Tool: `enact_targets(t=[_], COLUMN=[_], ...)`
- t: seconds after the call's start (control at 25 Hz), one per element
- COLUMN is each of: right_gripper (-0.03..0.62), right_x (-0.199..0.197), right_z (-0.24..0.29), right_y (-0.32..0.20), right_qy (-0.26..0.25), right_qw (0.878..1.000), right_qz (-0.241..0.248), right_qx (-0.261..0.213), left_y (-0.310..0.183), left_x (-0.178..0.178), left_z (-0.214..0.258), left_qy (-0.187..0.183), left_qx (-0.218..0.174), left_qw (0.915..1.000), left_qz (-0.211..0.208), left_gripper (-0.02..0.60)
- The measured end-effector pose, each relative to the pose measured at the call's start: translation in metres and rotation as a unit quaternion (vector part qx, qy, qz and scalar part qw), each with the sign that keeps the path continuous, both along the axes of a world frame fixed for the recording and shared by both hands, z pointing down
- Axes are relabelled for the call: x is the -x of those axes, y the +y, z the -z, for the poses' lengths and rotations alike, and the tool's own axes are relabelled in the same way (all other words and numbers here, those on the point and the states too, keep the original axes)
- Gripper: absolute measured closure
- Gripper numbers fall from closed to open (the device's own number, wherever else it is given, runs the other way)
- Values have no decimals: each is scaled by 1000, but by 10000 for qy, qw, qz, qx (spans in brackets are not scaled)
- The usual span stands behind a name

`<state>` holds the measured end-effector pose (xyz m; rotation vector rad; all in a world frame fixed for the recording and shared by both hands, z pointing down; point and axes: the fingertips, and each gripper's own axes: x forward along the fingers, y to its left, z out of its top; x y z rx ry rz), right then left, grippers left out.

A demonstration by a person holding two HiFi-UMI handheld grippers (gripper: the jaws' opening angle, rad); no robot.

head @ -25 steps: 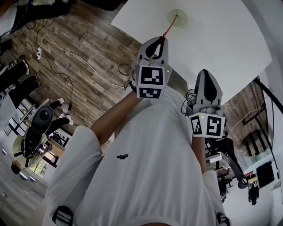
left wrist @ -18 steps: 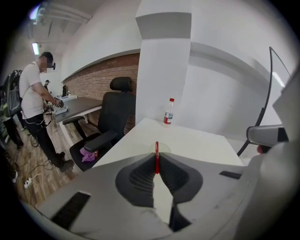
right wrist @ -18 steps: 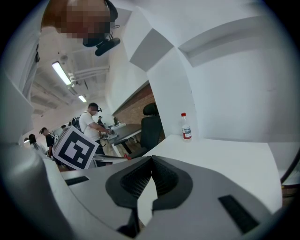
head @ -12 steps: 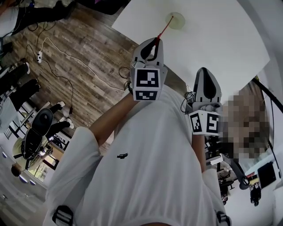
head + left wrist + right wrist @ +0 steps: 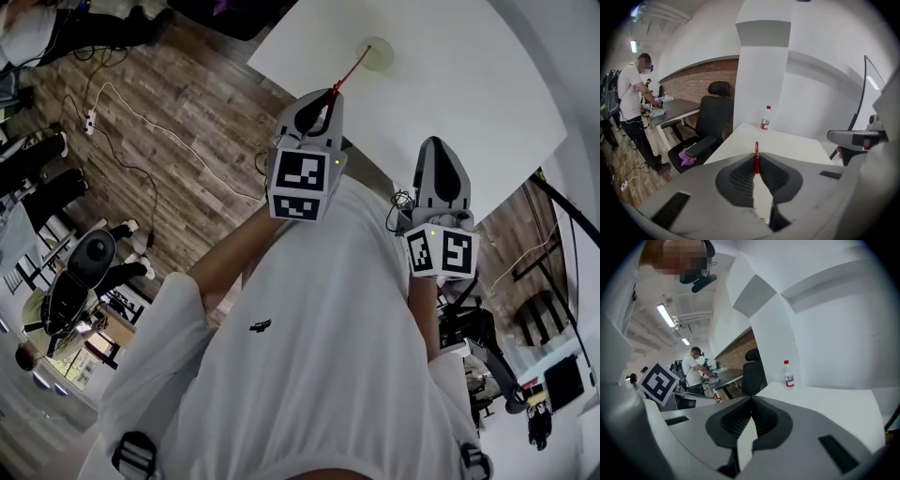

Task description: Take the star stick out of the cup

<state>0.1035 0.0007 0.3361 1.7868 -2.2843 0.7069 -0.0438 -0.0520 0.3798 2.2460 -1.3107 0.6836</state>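
While the person's white shirt [image 5: 309, 375] is filling the near part of the head view, the right gripper [image 5: 441, 145] is hanging just past it on the right. Its fingers are pressing together with nothing between them. The left gripper [image 5: 330, 94] is reaching a bit farther out, over the near edge of the white desk [image 5: 469, 84]. Its fingers are pinching the near end of the thin red star stick [image 5: 349, 70]. The stick is slanting away to the cup [image 5: 380, 54], which is sitting farther out on the desk. The stick's far end looks like it is resting inside the cup, so it is not out yet.

I think the pulling-out step is going on now. Next, the left gripper should be lifting the stick up and back, holding it tight, until the end is clearing the rim. It should be going gently so the cup isn't tipping over.

Far back, a bottle [image 5: 765, 118] is standing on the desk, and a black chair [image 5: 710, 124] is sitting to the left.
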Motion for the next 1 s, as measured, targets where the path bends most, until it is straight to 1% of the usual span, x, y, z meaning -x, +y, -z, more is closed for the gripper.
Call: enact_targets(t=[0.16,0.52,0.76,1.0], right_gripper=[591,591,591,591], right_x=[2,8,-5,-21], right_z=[9,21,40,57], right_y=[-3,-6,-7,-12], right_qy=[4,152,431,486], right_qw=[9999,9987,9961,9946], right_qz=[62,213,140,78], right_qx=[-116,-446,-754,-917], left_y=[4,5,4,3], left_x=[0,16,28,27], left_z=[20,64,81,96], left_qy=[102,280,308,367], left_qx=[-112,-554,-769,-1045], left_qw=[9999,9980,9966,9938], left_qz=[-66,-73,6,-111], left_gripper=[566,568,567,568])
